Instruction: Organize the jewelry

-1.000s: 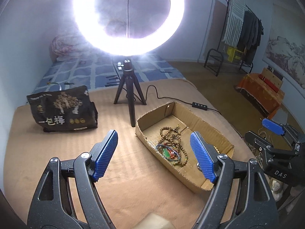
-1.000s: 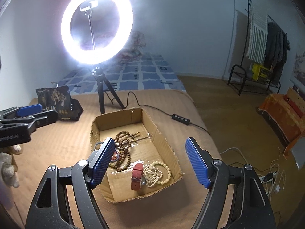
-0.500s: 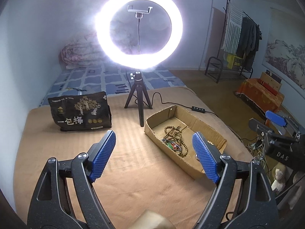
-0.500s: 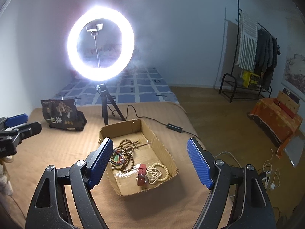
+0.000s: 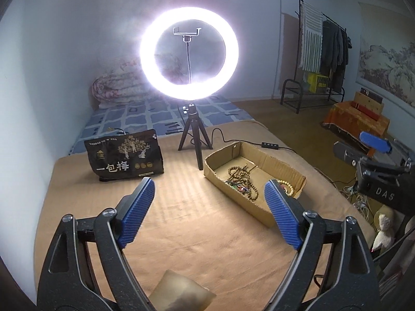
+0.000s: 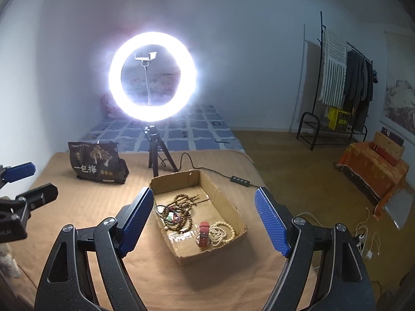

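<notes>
A shallow cardboard box (image 6: pixel 220 197) (image 5: pixel 280 165) sits on the tan blanket. It holds brown bead strands (image 6: pixel 182 207) (image 5: pixel 241 176), a cream bead bracelet (image 6: pixel 221 233) (image 5: pixel 286 185), a red-strapped watch (image 6: pixel 203 233) and a small colourful bracelet (image 6: pixel 171 216). My left gripper (image 5: pixel 208 207) is open and empty, held high and back from the box's left side. My right gripper (image 6: pixel 202 219) is open and empty, above and in front of the box. Each gripper shows at the edge of the other's view.
A lit ring light on a tripod (image 5: pixel 189 51) (image 6: pixel 151 75) stands behind the box, its cable and switch (image 6: pixel 240 180) running right. A black snack bag (image 5: pixel 125 158) (image 6: pixel 96 164) stands at the back left. The blanket's right edge (image 6: pixel 259 178) drops to the floor.
Both grippers have pulled back and up from the box, which now looks smaller and farther. Both stay open and empty.
</notes>
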{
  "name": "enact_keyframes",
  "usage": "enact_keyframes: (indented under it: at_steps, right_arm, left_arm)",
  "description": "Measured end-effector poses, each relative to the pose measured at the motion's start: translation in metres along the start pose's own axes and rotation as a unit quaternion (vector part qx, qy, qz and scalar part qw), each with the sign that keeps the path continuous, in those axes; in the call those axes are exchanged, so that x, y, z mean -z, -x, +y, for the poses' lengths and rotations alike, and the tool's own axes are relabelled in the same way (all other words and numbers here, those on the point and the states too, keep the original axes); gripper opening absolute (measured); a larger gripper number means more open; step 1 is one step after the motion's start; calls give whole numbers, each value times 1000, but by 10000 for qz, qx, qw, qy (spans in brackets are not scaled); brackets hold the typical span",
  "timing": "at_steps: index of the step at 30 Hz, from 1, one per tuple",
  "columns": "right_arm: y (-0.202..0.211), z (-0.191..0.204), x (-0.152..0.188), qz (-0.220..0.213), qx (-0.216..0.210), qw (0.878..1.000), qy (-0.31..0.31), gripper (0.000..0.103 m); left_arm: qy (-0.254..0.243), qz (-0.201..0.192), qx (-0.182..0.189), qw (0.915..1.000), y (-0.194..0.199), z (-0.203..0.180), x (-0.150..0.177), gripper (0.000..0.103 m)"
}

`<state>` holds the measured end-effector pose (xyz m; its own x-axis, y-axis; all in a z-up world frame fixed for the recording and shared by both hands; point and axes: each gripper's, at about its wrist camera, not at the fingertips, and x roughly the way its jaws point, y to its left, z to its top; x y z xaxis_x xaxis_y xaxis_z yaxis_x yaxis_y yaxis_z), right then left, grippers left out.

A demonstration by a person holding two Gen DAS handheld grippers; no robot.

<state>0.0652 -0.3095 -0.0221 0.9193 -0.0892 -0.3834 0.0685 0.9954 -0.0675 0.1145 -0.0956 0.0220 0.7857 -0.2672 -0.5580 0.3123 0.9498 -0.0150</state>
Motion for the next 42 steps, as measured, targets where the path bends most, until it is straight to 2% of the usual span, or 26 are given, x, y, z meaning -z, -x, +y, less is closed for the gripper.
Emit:
enact_keyframes:
  at_steps: [3, 9, 15, 22, 42]
  right_arm:
    - [5, 2, -1, -94, 8, 9999, -47, 82]
    - [8, 5, 1, -211, 20, 9997, -90, 83]
    - [5, 3, 4, -146, 42, 9998, -92, 83]
    - [5, -3, 4, -140, 93, 9995, -250, 83]
    - [4, -3, 6, -106, 134, 9996, -211, 83]
  left_arm:
    - [11, -74, -40, 10000, 7, 2, 4, 101]
    - [-4, 10, -122, 9999, 7, 3, 9, 102]
    - [-67, 68, -180, 9998, 4, 1, 13, 102]
    - [-62, 122, -155, 9998, 1, -2, 12, 102]
    - [-133, 126, -150, 9997, 1, -5, 14, 102]
